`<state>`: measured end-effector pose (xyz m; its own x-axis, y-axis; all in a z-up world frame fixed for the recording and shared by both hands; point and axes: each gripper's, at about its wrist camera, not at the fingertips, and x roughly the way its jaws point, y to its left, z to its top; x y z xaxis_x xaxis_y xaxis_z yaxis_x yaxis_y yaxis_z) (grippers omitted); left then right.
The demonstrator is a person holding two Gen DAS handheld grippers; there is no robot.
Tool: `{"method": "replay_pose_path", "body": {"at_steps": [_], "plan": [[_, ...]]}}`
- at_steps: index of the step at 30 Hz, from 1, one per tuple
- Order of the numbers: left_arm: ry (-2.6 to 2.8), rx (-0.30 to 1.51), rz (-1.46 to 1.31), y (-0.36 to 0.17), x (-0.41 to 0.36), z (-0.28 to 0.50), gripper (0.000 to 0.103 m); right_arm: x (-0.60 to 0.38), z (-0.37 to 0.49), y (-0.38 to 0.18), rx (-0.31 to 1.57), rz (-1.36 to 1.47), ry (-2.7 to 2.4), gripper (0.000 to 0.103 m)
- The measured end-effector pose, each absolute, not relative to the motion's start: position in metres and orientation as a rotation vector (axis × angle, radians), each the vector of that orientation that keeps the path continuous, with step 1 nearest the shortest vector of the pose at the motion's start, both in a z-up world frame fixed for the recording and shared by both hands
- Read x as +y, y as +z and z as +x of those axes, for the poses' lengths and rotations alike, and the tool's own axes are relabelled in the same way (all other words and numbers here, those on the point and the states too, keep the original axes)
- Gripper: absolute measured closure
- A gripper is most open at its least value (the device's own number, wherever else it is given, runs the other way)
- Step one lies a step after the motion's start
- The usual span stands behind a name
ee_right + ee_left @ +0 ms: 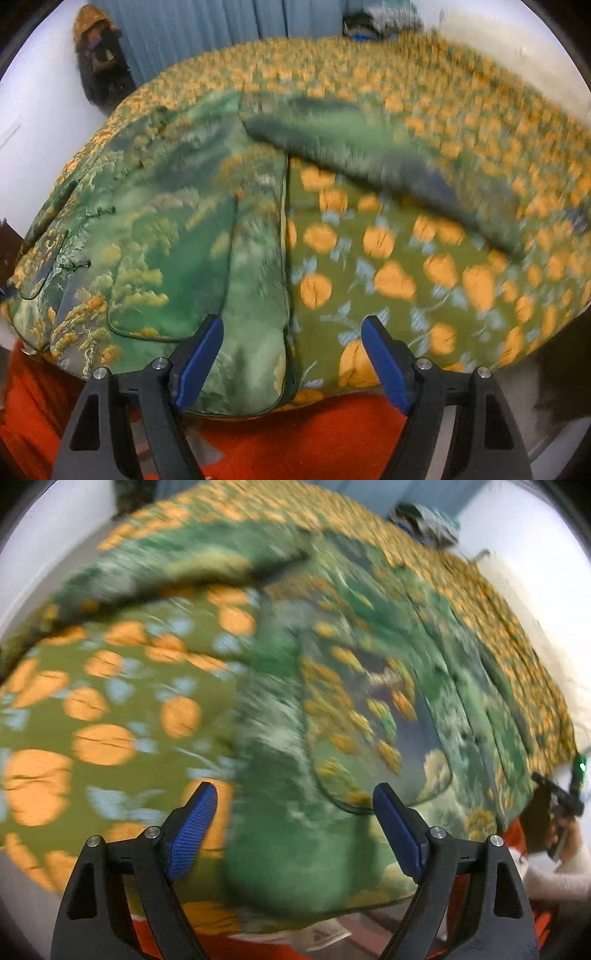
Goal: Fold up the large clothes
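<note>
The left tool [294,808] stood wide open, grasping nothing, its blue pads hovering over the green patterned garment [332,709], which spread from its tips toward 12 and 2 o'clock. The right tool [292,341] was likewise spread wide and empty, the garment [166,236] lying at 10 o'clock on the orange-flowered bedspread [406,266], one sleeve [369,162] stretched toward 1 o'clock.
</note>
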<state>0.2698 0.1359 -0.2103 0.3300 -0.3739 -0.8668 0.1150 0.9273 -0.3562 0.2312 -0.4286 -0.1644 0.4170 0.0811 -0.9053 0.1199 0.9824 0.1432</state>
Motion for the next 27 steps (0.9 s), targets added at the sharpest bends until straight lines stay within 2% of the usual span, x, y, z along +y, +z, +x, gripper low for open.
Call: {"method": "replay_pose_path", "body": {"at_steps": [2, 3, 4, 5, 6, 7, 8, 9, 12, 20, 22, 24, 25, 27], "plan": [[-0.334, 1.212, -0.212, -0.214, 0.124, 0.271, 0.016, -0.425, 0.232, -0.176, 1.161, 0.23, 0.031, 0.024], [-0.334, 1.22, -0.189, -0.215, 0.119, 0.272, 0.022, -0.421, 0.234, -0.182, 1.172, 0.238, 0.067, 0.024], [-0.344, 1.228, -0.189, -0.215, 0.116, 0.268, 0.031, -0.418, 0.236, -0.186, 1.174, 0.241, 0.087, 0.024], [-0.349, 1.238, -0.195, -0.216, 0.116, 0.268, 0.057, -0.414, 0.238, -0.188, 1.173, 0.243, 0.099, 0.025], [-0.347, 1.239, -0.199, -0.216, 0.119, 0.265, 0.07, -0.412, 0.238, -0.189, 1.168, 0.248, 0.103, 0.035], [-0.359, 1.235, -0.208, -0.214, 0.119, 0.264, 0.074, -0.408, 0.24, -0.188, 1.166, 0.255, 0.107, 0.048], [-0.364, 1.229, -0.206, -0.212, 0.118, 0.263, 0.079, -0.407, 0.241, -0.187, 1.172, 0.258, 0.108, 0.072], [-0.364, 1.223, -0.198, -0.21, 0.119, 0.262, 0.08, -0.405, 0.241, -0.185, 1.171, 0.247, 0.095, 0.081], [-0.361, 1.203, -0.135, -0.203, 0.114, 0.253, 0.081, -0.403, 0.238, -0.176, 1.16, 0.218, 0.087, 0.088], [-0.373, 1.221, -0.074, -0.198, 0.12, 0.228, 0.081, -0.403, 0.225, -0.169, 1.164, 0.19, 0.083, 0.088], [-0.366, 1.216, -0.061, -0.197, 0.121, 0.225, 0.077, -0.397, 0.226, -0.172, 1.161, 0.166, 0.07, 0.088], [-0.343, 1.198, -0.046, -0.194, 0.122, 0.226, 0.065, -0.397, 0.228, -0.173, 1.141, 0.164, 0.048, 0.083], [-0.333, 1.187, -0.039, -0.189, 0.122, 0.227, 0.062, -0.398, 0.23, -0.173, 1.133, 0.173, 0.037, 0.08], [-0.319, 1.16, -0.024, -0.181, 0.121, 0.229, 0.051, -0.401, 0.23, -0.171, 1.122, 0.189, 0.026, 0.064]]}}
